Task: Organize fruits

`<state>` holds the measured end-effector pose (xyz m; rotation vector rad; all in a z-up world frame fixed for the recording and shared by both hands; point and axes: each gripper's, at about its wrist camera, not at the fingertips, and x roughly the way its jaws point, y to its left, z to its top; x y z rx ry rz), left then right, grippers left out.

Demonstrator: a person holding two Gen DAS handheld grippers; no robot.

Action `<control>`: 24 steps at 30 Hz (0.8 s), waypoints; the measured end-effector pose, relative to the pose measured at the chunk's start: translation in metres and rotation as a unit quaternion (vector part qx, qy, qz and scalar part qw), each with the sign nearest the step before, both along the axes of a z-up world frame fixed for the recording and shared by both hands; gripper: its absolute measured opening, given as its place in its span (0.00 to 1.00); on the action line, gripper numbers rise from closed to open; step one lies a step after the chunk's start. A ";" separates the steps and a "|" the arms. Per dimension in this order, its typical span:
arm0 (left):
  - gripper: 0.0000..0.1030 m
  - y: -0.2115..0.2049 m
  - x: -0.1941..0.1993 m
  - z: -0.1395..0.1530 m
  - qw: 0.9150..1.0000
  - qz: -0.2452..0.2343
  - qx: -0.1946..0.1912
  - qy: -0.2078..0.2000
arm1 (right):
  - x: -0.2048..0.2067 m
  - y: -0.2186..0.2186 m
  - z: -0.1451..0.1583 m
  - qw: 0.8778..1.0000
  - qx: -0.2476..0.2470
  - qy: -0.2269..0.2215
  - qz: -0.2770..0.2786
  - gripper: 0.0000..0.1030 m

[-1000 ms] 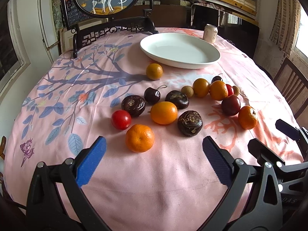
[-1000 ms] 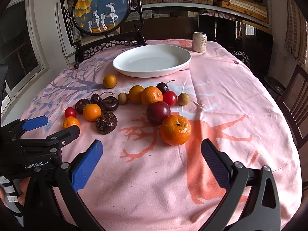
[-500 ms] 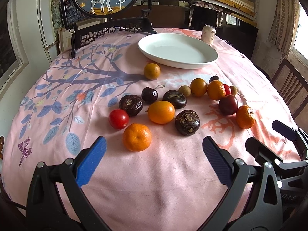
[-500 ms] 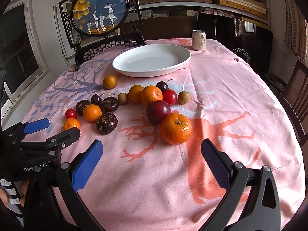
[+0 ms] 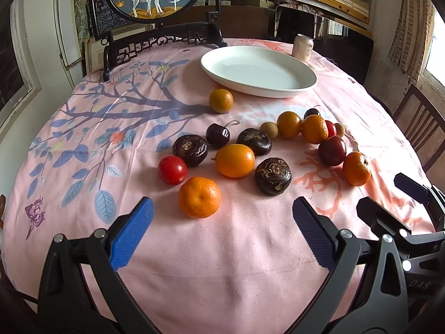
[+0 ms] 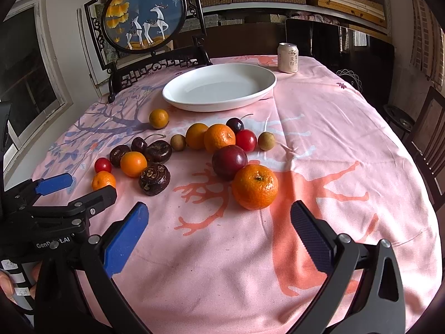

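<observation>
Several fruits lie loose on the pink tablecloth: mandarins, cherry tomatoes, cherries, dark water chestnuts, longans and a plum. My left gripper (image 5: 221, 217) is open and empty, just short of a mandarin (image 5: 199, 197) with a red tomato (image 5: 172, 170) behind it. My right gripper (image 6: 218, 221) is open and empty, just short of a larger mandarin (image 6: 255, 186) with a dark plum (image 6: 229, 162) behind it. An empty white oval plate (image 5: 258, 71) stands beyond the fruits; it also shows in the right wrist view (image 6: 219, 86).
A drink can (image 6: 287, 57) stands behind the plate. A dark carved stand with a round deer picture (image 6: 144, 18) sits at the table's far left. Wooden chairs (image 6: 429, 136) stand at the right. The left gripper shows in the right wrist view (image 6: 64, 192).
Both grippers have crept slightly forward toward the fruits, which now look a little nearer. Both stay open; no fruit has moved.
</observation>
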<state>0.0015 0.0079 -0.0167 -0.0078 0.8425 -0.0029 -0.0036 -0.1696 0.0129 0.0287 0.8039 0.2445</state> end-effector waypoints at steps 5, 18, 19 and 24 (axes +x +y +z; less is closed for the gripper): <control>0.98 0.000 0.000 0.000 1.000 0.000 0.000 0.000 | 0.000 0.000 0.000 1.000 0.000 -0.001 0.000 0.99; 0.98 -0.001 0.000 -0.001 1.000 -0.001 0.002 0.002 | 0.000 -0.001 0.000 1.000 0.001 0.001 0.000 0.99; 0.98 -0.001 0.000 -0.001 1.000 -0.001 0.002 0.002 | -0.001 -0.001 0.000 1.000 0.002 0.001 0.001 0.99; 0.98 -0.002 -0.001 -0.001 1.000 -0.001 0.002 0.003 | -0.001 0.000 0.000 1.000 0.002 0.001 0.000 0.99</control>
